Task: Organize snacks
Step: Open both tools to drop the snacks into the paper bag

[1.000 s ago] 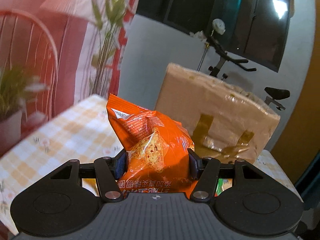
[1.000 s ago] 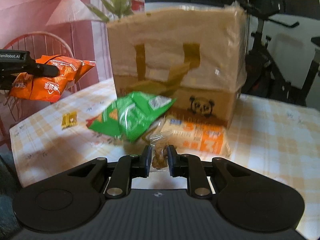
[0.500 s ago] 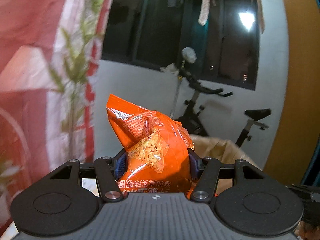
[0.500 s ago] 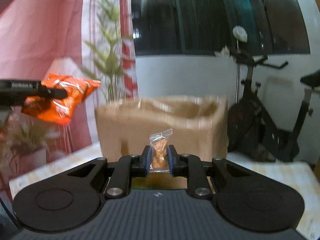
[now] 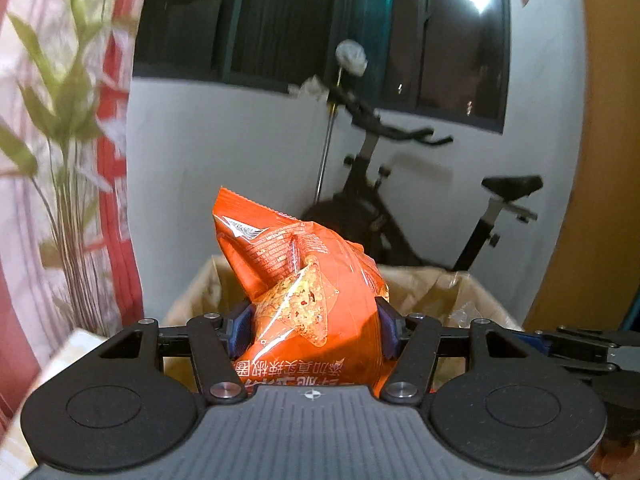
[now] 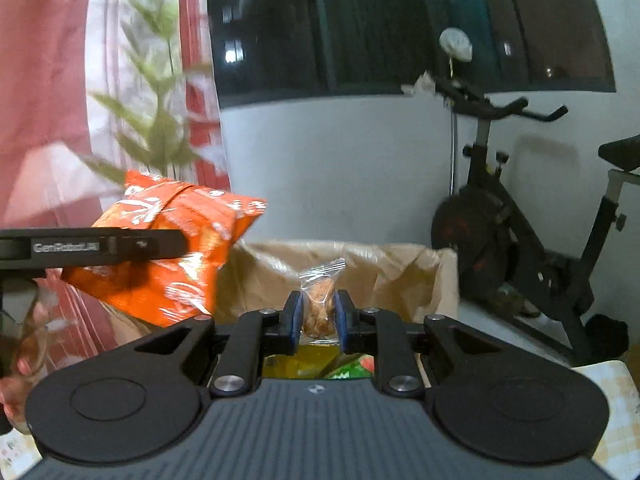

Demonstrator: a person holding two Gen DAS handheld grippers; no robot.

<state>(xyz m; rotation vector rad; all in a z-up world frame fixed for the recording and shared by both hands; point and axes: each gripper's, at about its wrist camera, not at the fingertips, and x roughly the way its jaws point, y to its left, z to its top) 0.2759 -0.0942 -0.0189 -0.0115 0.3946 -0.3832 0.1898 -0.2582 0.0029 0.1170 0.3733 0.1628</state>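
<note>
The orange chip bag [image 5: 308, 300] is pinched between the blue pads of the left gripper [image 5: 312, 330], held up in the air over the near left edge of the open cardboard box [image 5: 448, 292]. In the right wrist view the same orange chip bag [image 6: 168, 256] hangs at the box's left side. The right gripper [image 6: 318, 316] is clenched on a small clear packet [image 6: 320, 300] of brown snack pieces, above the cardboard box [image 6: 384, 272] opening; yellow and green packets [image 6: 316, 362] lie inside the box. Behind the box stand an exercise bike [image 6: 516, 216] and a leafy plant [image 6: 160, 120]. The checked bench [image 6: 608, 396] shows at the box's right.
</note>
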